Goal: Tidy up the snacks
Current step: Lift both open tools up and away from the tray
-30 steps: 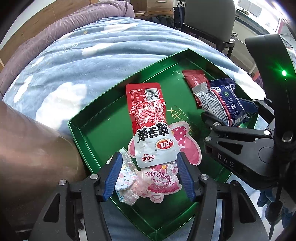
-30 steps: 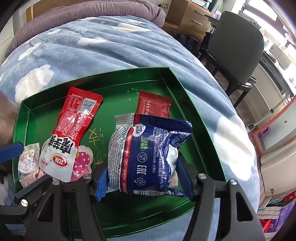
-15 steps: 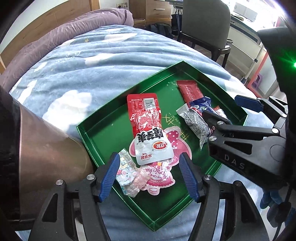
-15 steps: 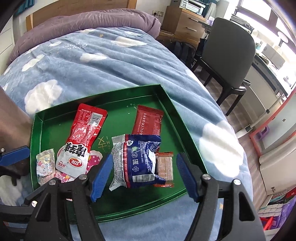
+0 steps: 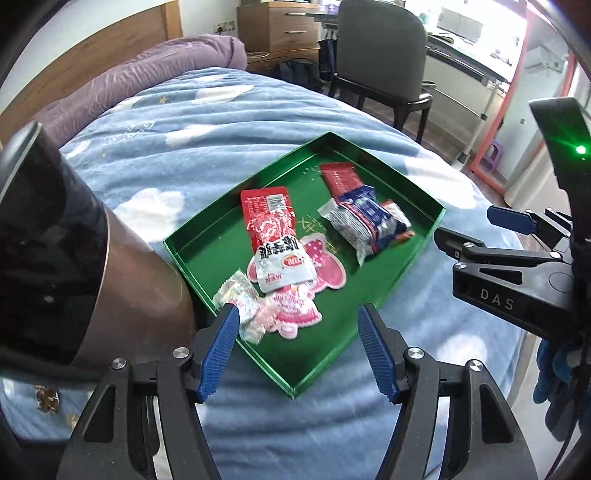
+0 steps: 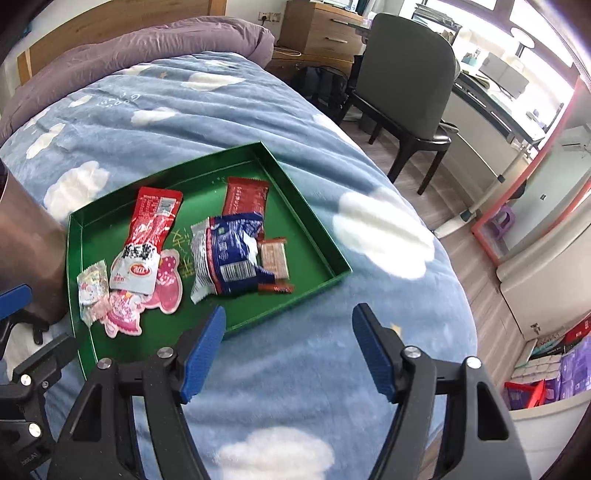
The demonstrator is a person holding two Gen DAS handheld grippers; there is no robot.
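Observation:
A green tray (image 5: 207, 254) (image 6: 99, 236) lies on a blue cloud-print blanket. In it are a red-and-white packet (image 5: 275, 240) (image 6: 146, 236) over a pink character pouch (image 5: 325, 266) (image 6: 168, 284), a small pale candy bag (image 5: 240, 295) (image 6: 91, 286), a blue-and-silver packet (image 5: 362, 221) (image 6: 231, 254), a dark red packet (image 5: 338, 177) (image 6: 245, 195) and a brown wafer bar (image 6: 275, 256). My left gripper (image 5: 296, 317) hovers open above the tray's near corner, holding nothing. My right gripper (image 6: 289, 314) is open and empty above the blanket in front of the tray, and its side shows in the left wrist view (image 5: 480, 230).
A person's arm (image 5: 92, 258) fills the left side beside the tray. A purple duvet (image 6: 129, 48) lies at the head of the bed. Right of the bed stand a grey chair (image 6: 406, 85) and wooden drawers (image 6: 325, 29). Boxes (image 6: 554, 365) sit on the floor.
Both grippers have risen and drawn back from the tray. The blue-and-silver packet that sat between the right fingers, and the red-and-white one between the left fingers, now lie in the tray.

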